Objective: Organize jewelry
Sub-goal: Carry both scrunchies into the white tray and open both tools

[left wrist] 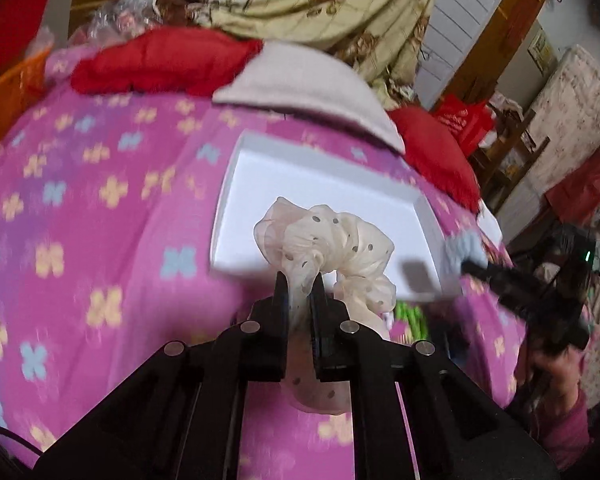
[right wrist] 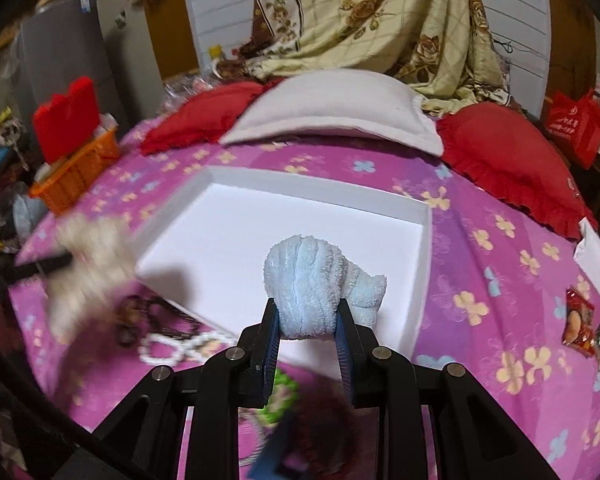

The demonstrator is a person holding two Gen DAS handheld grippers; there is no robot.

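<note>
My left gripper (left wrist: pixel 299 280) is shut on a cream dotted scrunchie (left wrist: pixel 332 240) and holds it over the near edge of the white tray (left wrist: pixel 268 184). My right gripper (right wrist: pixel 307 308) is shut on a fluffy light blue scrunchie (right wrist: pixel 312 280) above the near edge of the same tray (right wrist: pixel 228 220). The tray's inside looks bare. The right gripper with the blue scrunchie (left wrist: pixel 462 248) shows blurred at the tray's right corner in the left wrist view. The cream scrunchie (right wrist: pixel 88 264) shows blurred at the left in the right wrist view.
The tray lies on a pink flowered bedspread (right wrist: pixel 480 272). A white bead bracelet (right wrist: pixel 172 346), a dark bead string (right wrist: pixel 136 320) and a green item (right wrist: pixel 280 396) lie near the tray's front. Red pillows (right wrist: pixel 508 156), a white pillow (right wrist: pixel 336 108) and an orange basket (right wrist: pixel 76 172) lie behind.
</note>
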